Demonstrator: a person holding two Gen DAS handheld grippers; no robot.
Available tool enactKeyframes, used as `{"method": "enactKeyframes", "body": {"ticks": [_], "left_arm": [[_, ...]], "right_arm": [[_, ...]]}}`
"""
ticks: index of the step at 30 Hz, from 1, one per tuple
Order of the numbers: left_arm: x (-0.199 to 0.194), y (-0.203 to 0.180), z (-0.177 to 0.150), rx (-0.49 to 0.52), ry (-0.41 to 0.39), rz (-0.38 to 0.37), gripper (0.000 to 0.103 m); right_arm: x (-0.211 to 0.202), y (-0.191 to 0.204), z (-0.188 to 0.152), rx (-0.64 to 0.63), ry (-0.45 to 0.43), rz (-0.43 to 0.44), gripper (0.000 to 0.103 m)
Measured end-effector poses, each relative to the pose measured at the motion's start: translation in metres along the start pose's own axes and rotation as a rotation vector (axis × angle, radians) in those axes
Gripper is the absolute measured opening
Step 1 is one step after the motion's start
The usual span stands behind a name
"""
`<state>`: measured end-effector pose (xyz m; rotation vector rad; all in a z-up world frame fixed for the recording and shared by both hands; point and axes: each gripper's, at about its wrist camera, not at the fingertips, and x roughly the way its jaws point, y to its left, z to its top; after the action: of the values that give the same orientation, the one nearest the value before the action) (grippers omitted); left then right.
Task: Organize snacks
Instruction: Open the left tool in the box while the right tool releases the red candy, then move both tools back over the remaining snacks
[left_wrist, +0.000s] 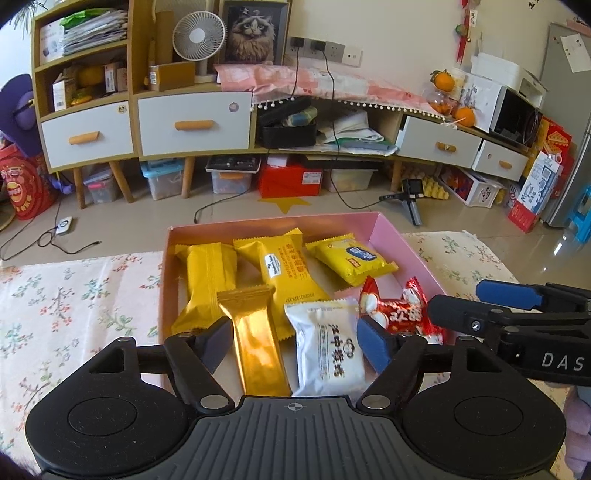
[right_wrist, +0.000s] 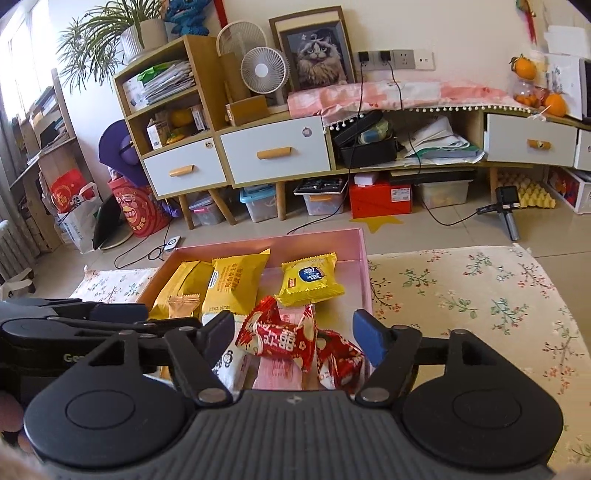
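A pink box (left_wrist: 388, 232) on the floral cloth holds several snacks: yellow packs (left_wrist: 210, 273), a gold bar (left_wrist: 258, 339), a white pack (left_wrist: 328, 347) and a red candy pack (left_wrist: 399, 314). My left gripper (left_wrist: 295, 341) is open above the gold bar and white pack, holding nothing. My right gripper (right_wrist: 295, 338) is open around the red candy pack (right_wrist: 284, 339), which lies between the fingers in the pink box (right_wrist: 364, 269). The right gripper also shows in the left wrist view (left_wrist: 491, 306).
A floral cloth (right_wrist: 480, 295) covers the table on both sides of the box. Behind are a cabinet with white drawers (left_wrist: 192, 125), storage bins on the floor, cables and a small tripod (left_wrist: 410, 195).
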<state>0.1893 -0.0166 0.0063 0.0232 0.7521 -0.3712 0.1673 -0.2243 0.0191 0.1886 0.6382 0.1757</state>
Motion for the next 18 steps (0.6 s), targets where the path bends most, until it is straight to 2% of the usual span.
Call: {"method": "enactKeyframes", "body": {"ticks": [9, 18], "left_arm": [[-0.043, -0.005, -0.019, 0.004, -0.011, 0.005, 0.082], [-0.080, -0.014, -0.050, 0.017, -0.010, 0.020, 0.093]], "right_arm": [[-0.029, 0.006, -0.006, -0.019, 0.009, -0.025, 0.082], [-0.058, 0.018, -0.022, -0.060, 0.023, -0.041, 0.091]]}}
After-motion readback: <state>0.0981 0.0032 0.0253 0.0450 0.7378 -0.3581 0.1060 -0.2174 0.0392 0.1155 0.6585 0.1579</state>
